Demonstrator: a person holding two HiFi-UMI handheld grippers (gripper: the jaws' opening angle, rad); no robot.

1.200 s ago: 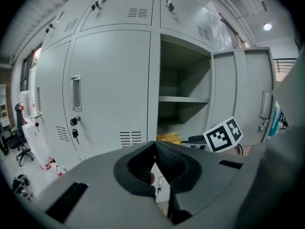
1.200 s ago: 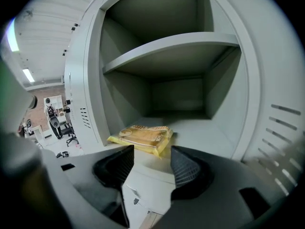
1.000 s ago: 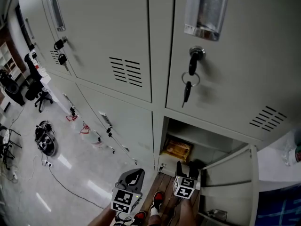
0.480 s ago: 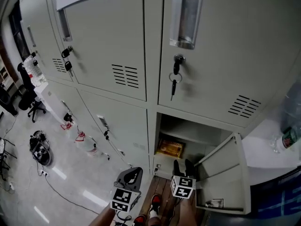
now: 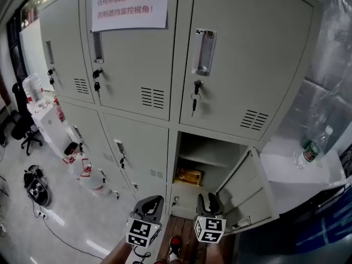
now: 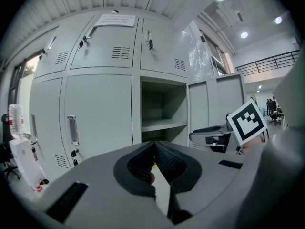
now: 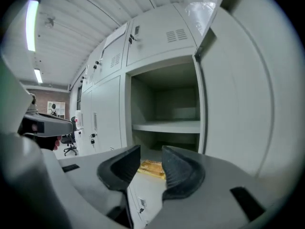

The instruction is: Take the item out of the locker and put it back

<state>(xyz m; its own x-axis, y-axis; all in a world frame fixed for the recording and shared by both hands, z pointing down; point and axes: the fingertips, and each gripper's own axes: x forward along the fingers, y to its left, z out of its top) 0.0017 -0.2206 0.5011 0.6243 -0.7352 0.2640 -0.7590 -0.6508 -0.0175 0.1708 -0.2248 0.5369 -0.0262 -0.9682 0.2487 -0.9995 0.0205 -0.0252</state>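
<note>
The open locker [image 5: 212, 158] is the lower middle one, and its door [image 5: 242, 183] swings out to the right. A flat yellow packet [image 5: 190, 176] lies on the locker's floor under an inner shelf [image 7: 167, 126]; the right gripper view also shows this packet [image 7: 152, 168]. My right gripper [image 5: 207, 200] is held in front of the opening, short of the packet. Its jaws [image 7: 150, 151] are closing, with a gap still between them and nothing in it. My left gripper [image 5: 151, 205] hangs to the left of the opening, shut and empty [image 6: 155, 144].
Closed lockers surround the open one, and keys [image 5: 194, 100] hang in the door above it. A paper notice [image 5: 130, 4] is stuck at the top. A plastic bottle [image 5: 312, 147] stands on a white ledge at the right. At the left are a water jug [image 5: 34, 88] and an office chair [image 5: 25, 128].
The head view has pulled back and tilted up, so more of the locker bank shows. The right gripper's jaws have drawn closer together. Both grippers stay low in the view.
</note>
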